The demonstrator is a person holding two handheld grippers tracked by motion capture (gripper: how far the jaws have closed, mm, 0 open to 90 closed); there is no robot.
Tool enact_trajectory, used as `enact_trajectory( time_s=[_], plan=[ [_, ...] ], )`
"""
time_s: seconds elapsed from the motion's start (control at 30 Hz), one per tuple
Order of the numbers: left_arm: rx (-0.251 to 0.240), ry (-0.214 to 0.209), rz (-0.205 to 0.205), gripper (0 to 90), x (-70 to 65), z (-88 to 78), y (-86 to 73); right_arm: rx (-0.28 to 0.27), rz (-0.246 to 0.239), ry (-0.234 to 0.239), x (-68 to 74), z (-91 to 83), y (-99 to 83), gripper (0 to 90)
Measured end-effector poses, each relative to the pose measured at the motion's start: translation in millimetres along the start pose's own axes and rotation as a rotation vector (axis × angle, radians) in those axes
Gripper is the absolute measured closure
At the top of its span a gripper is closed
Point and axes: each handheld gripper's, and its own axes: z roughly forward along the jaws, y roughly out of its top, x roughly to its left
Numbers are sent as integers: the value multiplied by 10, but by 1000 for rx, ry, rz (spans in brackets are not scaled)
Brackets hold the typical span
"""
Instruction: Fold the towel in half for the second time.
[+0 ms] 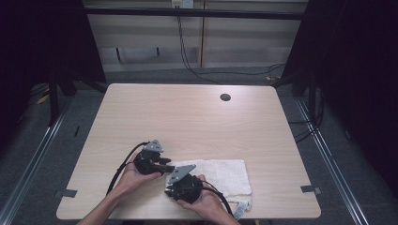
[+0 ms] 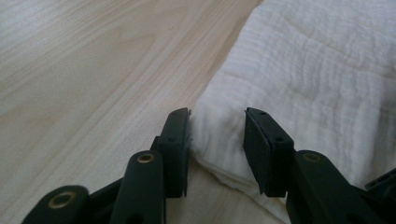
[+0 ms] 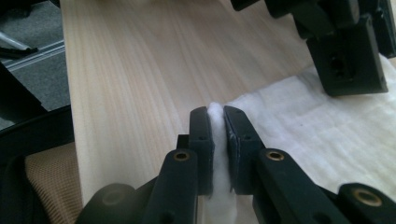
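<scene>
**Both grippers at the cloth's left edge**

The white cloth point(image 1: 220, 174) lies flat on the near part of the table point(image 1: 187, 117), a little right of centre, with its near right corner close to the table's near edge. A small tag sticks out at that near right corner. The weave is crinkled and the left edge shows a folded, doubled layer.

Your right gripper point(image 3: 218, 122) sits at the cloth's near left corner. Its jaws are pressed together on a raised pinch of the fabric, and the white fold stands up between the pads and runs down between them toward the camera. The rest of the cloth spreads out to the right of that pinch.

Your left gripper point(image 2: 217, 122) is at the cloth's left edge, just beyond the right one. Its jaws stand about half open, one on either side of the cloth's corner. The left pad touches or nearly touches the fabric edge; the right pad stands clear above the cloth. Nothing is clamped there.

In the high view the two grippers are close together, your left hand point(image 1: 133, 176) slightly farther, your right hand point(image 1: 204, 199) nearer.

Beyond the cloth, a dark round hole point(image 1: 225, 97) sits near the table's far right.
</scene>
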Motion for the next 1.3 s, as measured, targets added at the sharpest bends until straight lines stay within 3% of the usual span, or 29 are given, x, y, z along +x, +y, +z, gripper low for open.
enact_trajectory(
  time_s=[0.1,0.13,0.17,0.2,0.3,0.33,0.43,0.63,0.97,1.03,1.3],
  plan=[
    [14,-19,0,645,26,-17,-1,-2,1,0,-2,-1,-2,822],
    [15,-25,8,752,25,-16,-6,0,-1,1,-7,-4,-4,824],
    [33,-37,2,752,26,-25,-4,0,-1,1,-7,-4,-4,824],
    [34,-38,-5,820,19,-21,-4,-1,-4,-3,8,-6,-8,831],
    [29,-48,-10,841,-2,-17,3,1,-30,-17,18,-10,-6,837],
    [29,-63,-11,848,13,-31,5,-2,-18,-3,10,-9,-6,838],
    [-9,-112,-59,849,27,-65,32,-10,-5,12,0,-28,-4,838],
    [-53,-113,-71,851,2,-115,96,-52,28,30,1,-108,31,838],
    [-110,-120,-92,850,76,-294,114,-120,20,27,21,-272,106,837],
    [-118,-117,-92,850,77,-347,115,-144,41,39,17,-318,138,837],
    [-157,-110,-105,850,99,-540,95,-182,43,51,91,-328,207,838]
  ],
)
